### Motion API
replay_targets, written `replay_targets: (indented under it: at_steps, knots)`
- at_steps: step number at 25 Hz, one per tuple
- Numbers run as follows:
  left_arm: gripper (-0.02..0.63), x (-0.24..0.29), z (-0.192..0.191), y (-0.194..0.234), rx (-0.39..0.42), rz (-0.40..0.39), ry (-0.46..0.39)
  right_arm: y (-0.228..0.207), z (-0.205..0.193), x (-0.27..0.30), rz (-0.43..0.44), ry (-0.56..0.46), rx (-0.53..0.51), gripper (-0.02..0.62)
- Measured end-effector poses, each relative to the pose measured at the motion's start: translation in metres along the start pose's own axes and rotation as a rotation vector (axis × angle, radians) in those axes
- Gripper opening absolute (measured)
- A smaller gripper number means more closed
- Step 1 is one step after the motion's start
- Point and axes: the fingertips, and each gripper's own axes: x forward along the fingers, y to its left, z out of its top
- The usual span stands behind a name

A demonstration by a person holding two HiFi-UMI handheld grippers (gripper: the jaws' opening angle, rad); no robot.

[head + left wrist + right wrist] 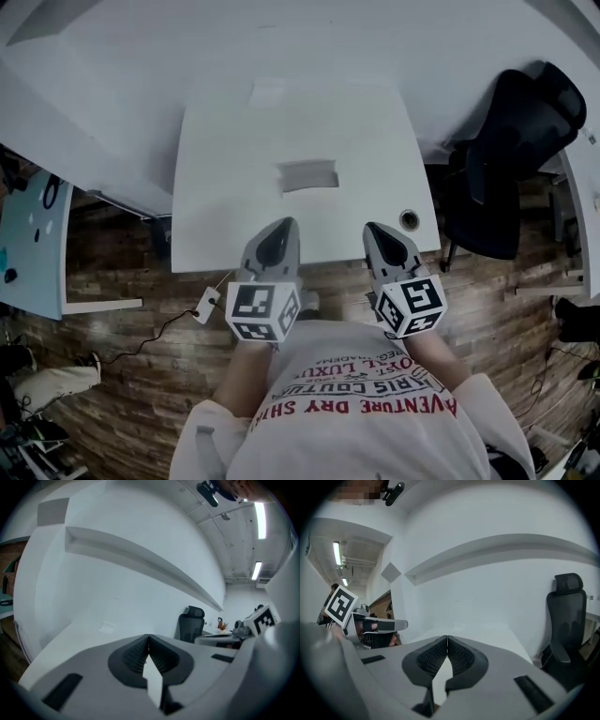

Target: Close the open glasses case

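1. The left gripper (278, 229) hangs over the near edge of the white table (216, 187). Its jaws are pressed together at the tips, with nothing between them.
2. The right gripper (379, 232) is just beside it, over the same near edge of the table. Its jaws also meet at the tips and hold nothing.
3. The grey glasses case (307, 175) lies near the middle of the table, beyond both grippers and touched by neither. From above it is too small to tell how its lid stands.
4. A pale sheet of paper (267, 91) lies at the far side of the table, behind the case.
5. A round cable grommet (410, 220) sits in the table's near right corner, close to the right gripper.
6. A black office chair (511, 159) stands just off the table's right edge.
7. A white plug with a dark cord (206, 305) lies on the wooden floor (131, 375) below the table's near left corner.
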Motion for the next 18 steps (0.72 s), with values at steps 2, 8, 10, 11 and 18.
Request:
replay_targets:
  at_steps: [2,8,10,11,18]
  knots:
    - [0.005,0.016,0.001,0.021,-0.012,-0.008,0.009,-0.003,0.002,0.023,-0.013,0.01,-0.005,0.012]
    - [0.005,0.051,-0.006,0.062,-0.049,-0.026,0.05,-0.018,-0.001,0.073,-0.063,0.058,0.01,0.012]
    - [0.005,0.06,-0.014,0.068,-0.064,-0.027,0.075,-0.023,-0.006,0.083,-0.069,0.083,0.015,0.012]
    - [0.005,0.064,-0.02,0.069,-0.07,-0.028,0.092,-0.026,-0.009,0.087,-0.071,0.097,0.018,0.012]
    - [0.005,0.094,-0.065,0.081,-0.072,0.016,0.23,-0.052,-0.029,0.124,-0.052,0.188,0.045,0.012]
